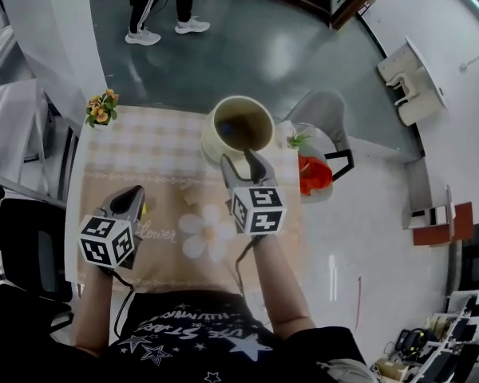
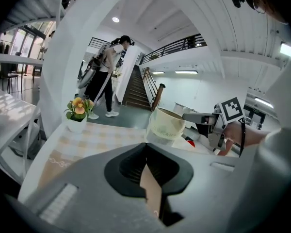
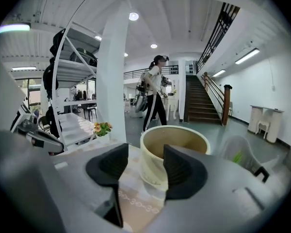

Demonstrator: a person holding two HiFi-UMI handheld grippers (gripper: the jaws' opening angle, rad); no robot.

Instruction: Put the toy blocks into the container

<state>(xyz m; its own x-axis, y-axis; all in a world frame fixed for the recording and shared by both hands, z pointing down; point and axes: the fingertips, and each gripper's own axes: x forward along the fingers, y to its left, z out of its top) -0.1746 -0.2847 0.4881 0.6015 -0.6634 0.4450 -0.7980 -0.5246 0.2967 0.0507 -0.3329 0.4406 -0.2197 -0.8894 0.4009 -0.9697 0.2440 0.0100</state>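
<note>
A cream round container (image 1: 211,145) stands at the far middle of the checked tablecloth (image 1: 144,150); its inside is in shadow and I cannot tell what lies in it. My right gripper (image 1: 239,159) hovers at the container's near rim, open, nothing between its pads. In the right gripper view the container (image 3: 150,164) fills the gap ahead of the right gripper (image 3: 140,166). My left gripper (image 1: 134,193) rests low at the cloth's left, tips together (image 2: 146,147), nothing seen held. A small yellow piece (image 1: 144,208) lies beside it. The left gripper view shows the container (image 2: 166,125) and the right gripper (image 2: 186,116).
A small pot of orange flowers (image 1: 101,108) stands at the table's far left corner. A grey chair (image 1: 323,112) with a red thing (image 1: 314,174) is right of the table. A black chair (image 1: 24,246) is at the left. A person's legs (image 1: 160,10) stand beyond.
</note>
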